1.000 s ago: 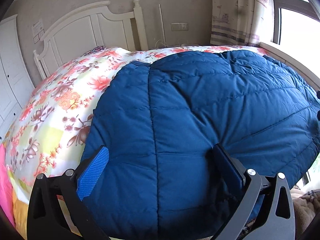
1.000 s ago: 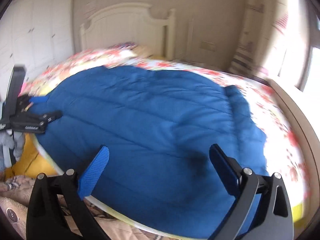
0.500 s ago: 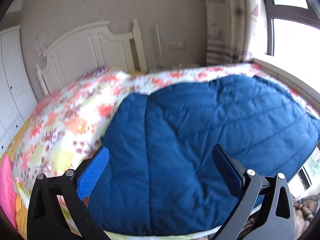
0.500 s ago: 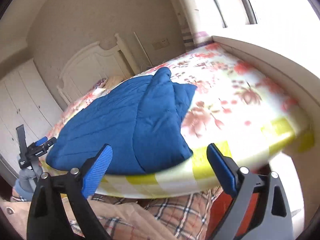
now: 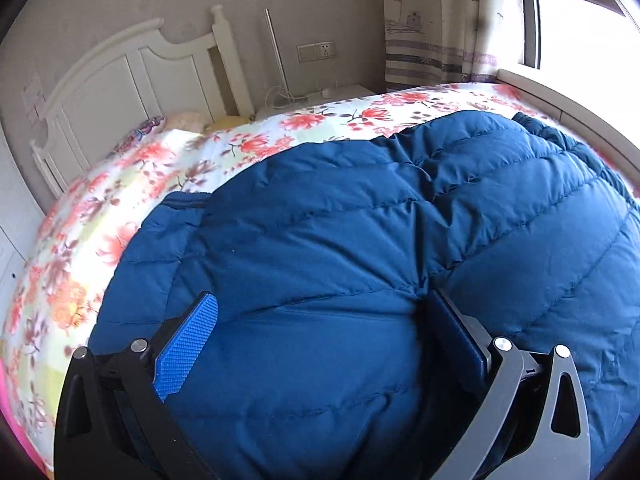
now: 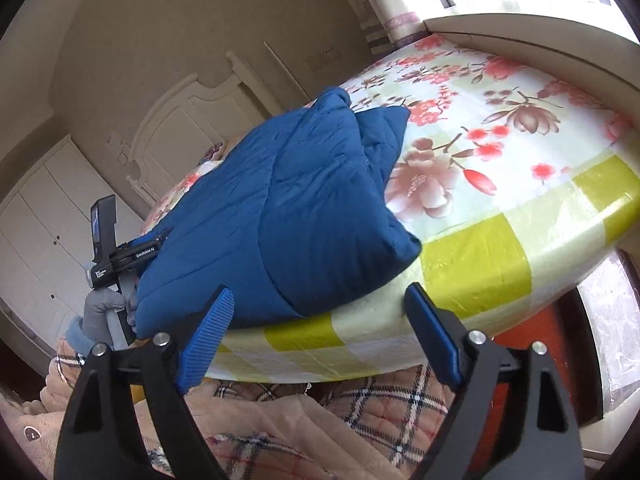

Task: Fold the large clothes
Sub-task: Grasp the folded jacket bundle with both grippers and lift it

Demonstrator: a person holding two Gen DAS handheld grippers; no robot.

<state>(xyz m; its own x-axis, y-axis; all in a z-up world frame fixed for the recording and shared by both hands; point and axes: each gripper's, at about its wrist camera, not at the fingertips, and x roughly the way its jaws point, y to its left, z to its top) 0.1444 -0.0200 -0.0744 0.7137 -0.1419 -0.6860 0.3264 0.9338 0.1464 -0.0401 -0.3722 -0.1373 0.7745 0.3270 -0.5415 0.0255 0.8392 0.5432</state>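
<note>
Your right gripper [image 6: 316,340] hangs just off the near edge of the bed [image 6: 520,240], over your plaid-clad lap. Its jaws have just been closing a little but stand wide apart with nothing between them, the near right corner of the blue jacket [image 6: 280,208] just beyond the left pad. Your left gripper [image 5: 320,344] is already in the padding at the near left part of the jacket [image 5: 360,240]: the right finger is sunk into a crease, puffy fabric bulges between the pads, yet they look spread, so treat that grip as unproven; I can't tell if it pinches.

The jacket lies folded along the near edge, spreading back toward the headboard [image 5: 120,80], with bare floral sheet to its right.

For the next fold, bring the right jaws onto that near right corner, bite through every layer, not just the top shell, and close both sides firmly before lifting. Lift level so the slippery padding doesn't slide open.
</note>
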